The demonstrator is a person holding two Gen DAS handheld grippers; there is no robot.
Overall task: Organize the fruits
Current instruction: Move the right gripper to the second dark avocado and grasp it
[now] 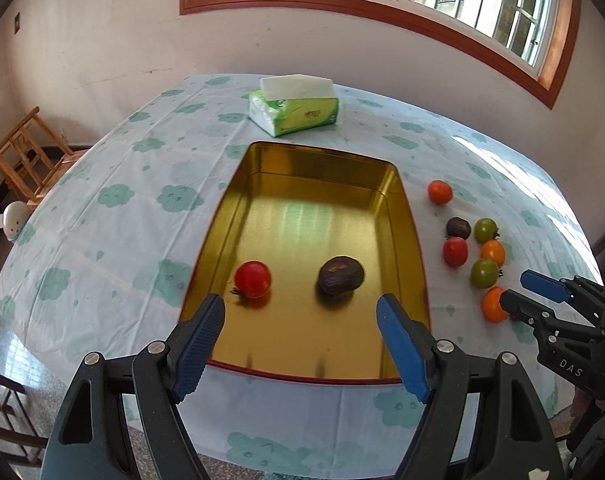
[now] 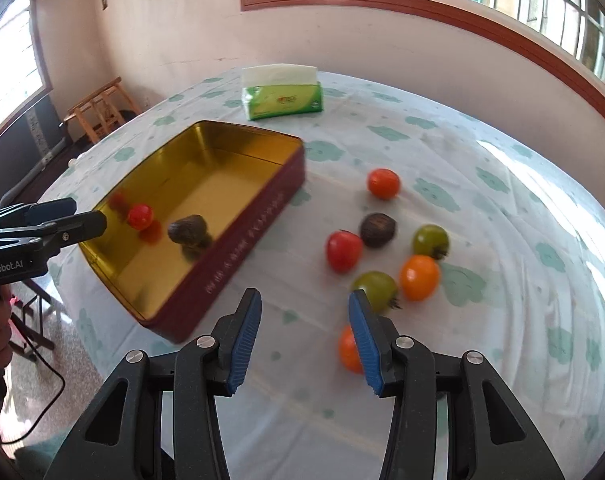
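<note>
Two fruits, a red tomato [image 1: 253, 279] and a dark brown fruit [image 1: 341, 275], already lie in the gold tin [image 1: 414, 240]; seven wait on the tablecloth [image 2: 442, 152] beside it. Next likely calls for picking the nearest orange tomato [image 2: 348, 350]. The left gripper [image 1: 302, 350] stands wide and empty; the right gripper [image 2: 302, 338] is narrower, empty.
</note>
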